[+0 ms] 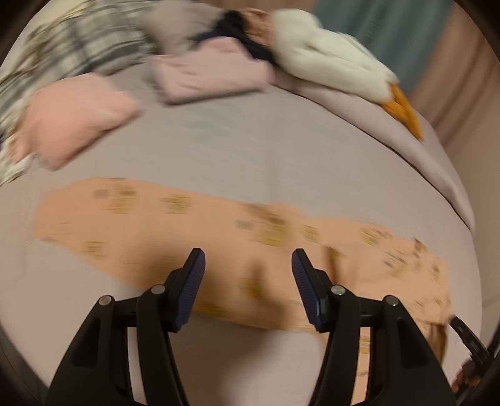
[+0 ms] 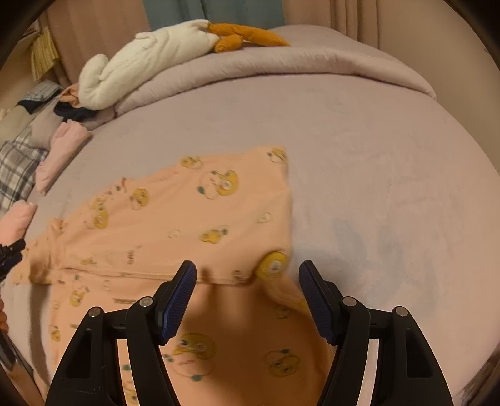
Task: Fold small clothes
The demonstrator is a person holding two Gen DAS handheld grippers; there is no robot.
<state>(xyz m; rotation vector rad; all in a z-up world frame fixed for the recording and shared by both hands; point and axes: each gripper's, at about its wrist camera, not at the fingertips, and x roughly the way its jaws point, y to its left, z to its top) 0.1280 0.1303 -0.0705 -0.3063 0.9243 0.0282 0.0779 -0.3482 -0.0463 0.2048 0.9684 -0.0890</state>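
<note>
1 peach garment (image 2: 193, 218), 2 pink folded items (image 1: 215, 73), 1 plush (image 2: 150, 56).

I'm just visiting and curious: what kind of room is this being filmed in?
Most likely a bedroom. The work surface looks like a bed with a rolled quilt at its far edge, a plush toy lying on it, and curtains behind. A peach garment is spread on the bed.

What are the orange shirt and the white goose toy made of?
The shirt looks like soft matte cotton knit: it lies limp and flat, with printed yellow cartoons. The goose toy looks like fuzzy plush: puffy, rounded, no shine. Both are guesses from the look alone.
</note>
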